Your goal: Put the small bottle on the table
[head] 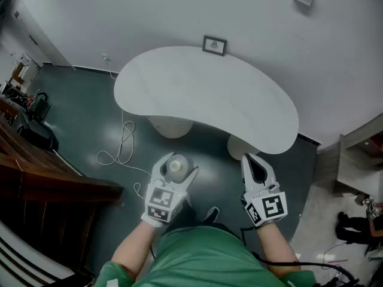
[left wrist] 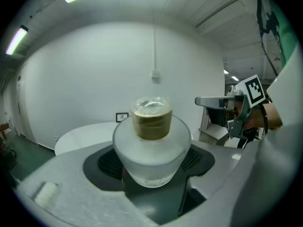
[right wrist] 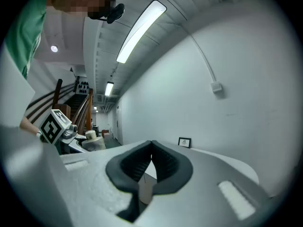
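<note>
No legible text anywhere (framed card [head: 214, 45] too small)

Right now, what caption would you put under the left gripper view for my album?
The left gripper holds the small bottle, brown stopper up, before the white table.

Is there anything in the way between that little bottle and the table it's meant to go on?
Nothing visible. The bottle sits in the left tongs, short of the table, whose top is bare apart from a small picture frame at its far edge.
</note>
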The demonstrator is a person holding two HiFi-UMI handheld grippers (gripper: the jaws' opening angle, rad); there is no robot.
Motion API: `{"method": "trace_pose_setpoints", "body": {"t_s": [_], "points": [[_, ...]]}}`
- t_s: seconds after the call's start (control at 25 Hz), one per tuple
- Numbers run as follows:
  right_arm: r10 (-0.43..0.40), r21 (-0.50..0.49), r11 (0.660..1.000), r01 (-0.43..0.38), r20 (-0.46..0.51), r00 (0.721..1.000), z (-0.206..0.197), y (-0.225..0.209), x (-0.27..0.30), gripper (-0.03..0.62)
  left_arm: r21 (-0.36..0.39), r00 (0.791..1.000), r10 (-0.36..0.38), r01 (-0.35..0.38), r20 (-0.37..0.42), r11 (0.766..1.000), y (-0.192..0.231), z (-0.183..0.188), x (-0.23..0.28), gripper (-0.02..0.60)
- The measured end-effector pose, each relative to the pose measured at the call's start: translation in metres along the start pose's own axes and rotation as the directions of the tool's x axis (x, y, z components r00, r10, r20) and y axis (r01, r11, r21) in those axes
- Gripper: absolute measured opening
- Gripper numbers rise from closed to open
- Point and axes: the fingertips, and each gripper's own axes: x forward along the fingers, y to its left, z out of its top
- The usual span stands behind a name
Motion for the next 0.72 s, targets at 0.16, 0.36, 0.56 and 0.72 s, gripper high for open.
{"method": "trace_pose_setpoints", "body": {"t_s": [0.16,0.36,0.56,0.72], "points": [[-0.007,0.018,1.0,0.007,-0.004,1.0,-0.002,0.014,0.016,0.003,-0.005,1.0,-0.001,0.001,-0.008,1.0,0.025,-0.008,-0.005,0.345],[-0.045,0.006,0.999,0.045,-0.011,0.999,0.007,0.026,0.043,0.002,-0.007,1.0,-0.002,0.002,-0.015,1.0,0.068,-0.017,-0.007,0.345],[-0.101,-0.018,0.995,0.1,-0.02,0.995,0.015,0.029,0.073,0.003,-0.002,1.0,-0.014,0.014,-0.002,1.0,0.11,-0.021,0.002,0.345],[-0.142,-0.034,0.989,0.141,-0.032,0.989,0.016,0.033,0.092,0.002,0.019,0.999,-0.048,0.048,0.001,0.999,0.135,-0.029,0.014,0.345]]}}
